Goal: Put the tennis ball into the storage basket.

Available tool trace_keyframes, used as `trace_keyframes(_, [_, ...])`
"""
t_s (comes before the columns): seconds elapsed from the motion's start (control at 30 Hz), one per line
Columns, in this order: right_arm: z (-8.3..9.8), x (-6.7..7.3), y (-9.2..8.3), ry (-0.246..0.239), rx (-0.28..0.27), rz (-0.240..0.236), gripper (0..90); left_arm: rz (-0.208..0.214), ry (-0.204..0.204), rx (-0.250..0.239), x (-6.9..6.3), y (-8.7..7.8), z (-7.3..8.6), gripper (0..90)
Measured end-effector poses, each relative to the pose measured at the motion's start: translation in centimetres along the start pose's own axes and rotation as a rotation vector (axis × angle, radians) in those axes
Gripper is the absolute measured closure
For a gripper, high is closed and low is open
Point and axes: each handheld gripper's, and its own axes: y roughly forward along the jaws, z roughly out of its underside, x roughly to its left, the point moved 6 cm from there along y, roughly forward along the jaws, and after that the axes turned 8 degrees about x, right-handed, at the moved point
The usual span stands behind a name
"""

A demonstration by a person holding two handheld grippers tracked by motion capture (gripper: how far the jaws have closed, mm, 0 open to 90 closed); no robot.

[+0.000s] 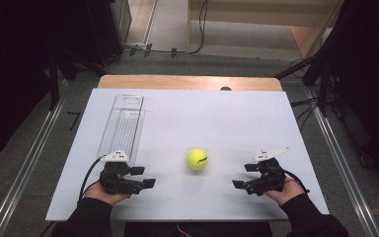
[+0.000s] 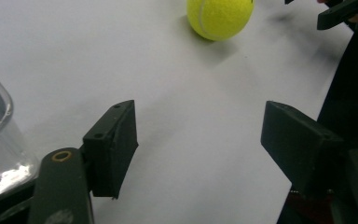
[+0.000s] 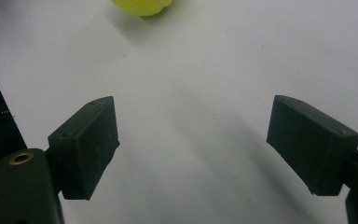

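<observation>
Tennis ball (image 1: pixel 197 159) sits on the tabletop (image 1: pixel 227 118) between your two tools, slightly ahead of both. Left tool (image 1: pixel 143 177) and right tool (image 1: pixel 245 176) both spread, empty. Ball looks about equally near to each (round, so no axis to align).

Right gripper (image 3: pixel 193 149) jaws spread wide, tennis ball (image 3: pixel 142 5) beyond them.

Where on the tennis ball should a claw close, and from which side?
Across the widest middle of the tennis ball, probably from above or the near side. It is round, sits free on the white table, and both the left claw and right claw are open.
</observation>
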Motion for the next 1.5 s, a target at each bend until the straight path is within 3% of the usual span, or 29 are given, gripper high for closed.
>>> trace_keyframes(0.6, [0.05, 0.03, 0.14, -0.006, 0.011, 0.0, 14.6, -0.044, 0.002, 0.01, 0.09, -0.06, -0.03, 20.8])
trace_keyframes(0.77, [0.01, -0.05, 0.12, -0.004, 0.011, 0.001, 14.6, -0.046, 0.005, -0.008, 0.14, -0.22, -0.14, 20.8])
trace_keyframes(1.5, [-0.03, -0.1, 0.16, -0.002, 0.011, 0.0, 14.6, -0.043, 0.009, -0.002, 0.13, -0.14, -0.14, 20.8])
